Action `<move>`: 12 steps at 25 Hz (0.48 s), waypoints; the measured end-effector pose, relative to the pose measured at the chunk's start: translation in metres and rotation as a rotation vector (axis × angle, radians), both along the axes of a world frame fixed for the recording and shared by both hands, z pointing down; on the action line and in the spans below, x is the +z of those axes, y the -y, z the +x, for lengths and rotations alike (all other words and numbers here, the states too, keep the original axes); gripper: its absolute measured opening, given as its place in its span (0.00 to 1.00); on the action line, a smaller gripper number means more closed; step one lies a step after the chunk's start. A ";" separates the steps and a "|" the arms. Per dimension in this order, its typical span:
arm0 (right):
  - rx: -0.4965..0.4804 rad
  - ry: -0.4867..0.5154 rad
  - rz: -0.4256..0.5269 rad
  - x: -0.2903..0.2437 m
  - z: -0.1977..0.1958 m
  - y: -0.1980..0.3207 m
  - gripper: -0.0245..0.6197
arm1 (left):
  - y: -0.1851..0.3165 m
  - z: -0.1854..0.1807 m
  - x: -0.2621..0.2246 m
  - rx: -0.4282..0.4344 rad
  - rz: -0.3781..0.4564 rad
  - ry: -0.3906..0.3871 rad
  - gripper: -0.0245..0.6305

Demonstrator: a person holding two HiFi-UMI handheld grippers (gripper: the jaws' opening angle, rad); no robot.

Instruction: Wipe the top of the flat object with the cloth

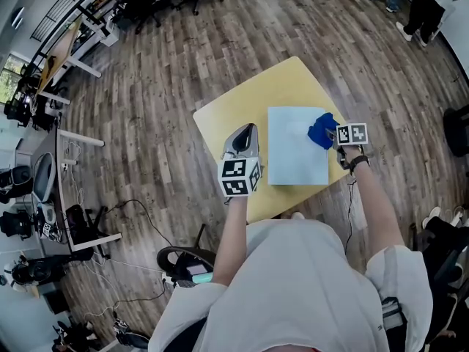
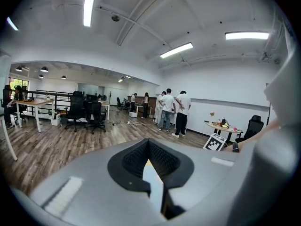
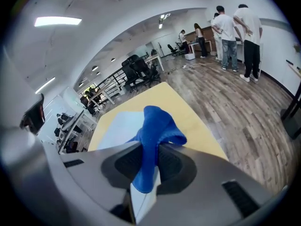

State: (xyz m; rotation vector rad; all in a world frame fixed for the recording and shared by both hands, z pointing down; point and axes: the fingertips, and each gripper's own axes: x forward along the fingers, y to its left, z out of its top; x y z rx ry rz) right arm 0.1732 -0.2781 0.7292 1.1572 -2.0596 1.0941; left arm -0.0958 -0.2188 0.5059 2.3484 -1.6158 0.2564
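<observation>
Ideally, the right claw (image 1: 334,139), clenched on the blue cloth (image 1: 321,129) at the far right edge of the pale flat sheet (image 1: 293,160) on the yellow tabletop (image 1: 234,112), should press it flat and sweep overlapping strokes while the closed, empty left claw (image 1: 242,139) steadies the sheet.
</observation>
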 end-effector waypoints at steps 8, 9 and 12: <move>-0.208 0.141 0.094 -0.057 -0.124 -0.002 0.15 | -0.002 -0.015 -0.003 -0.040 0.002 -0.003 0.04; -0.228 0.167 0.091 -0.059 -0.142 -0.004 0.15 | -0.002 -0.019 -0.003 -0.050 0.003 -0.004 0.04; -0.286 0.200 0.075 -0.059 -0.194 -0.014 0.15 | -0.004 -0.030 -0.004 -0.077 0.006 -0.006 0.04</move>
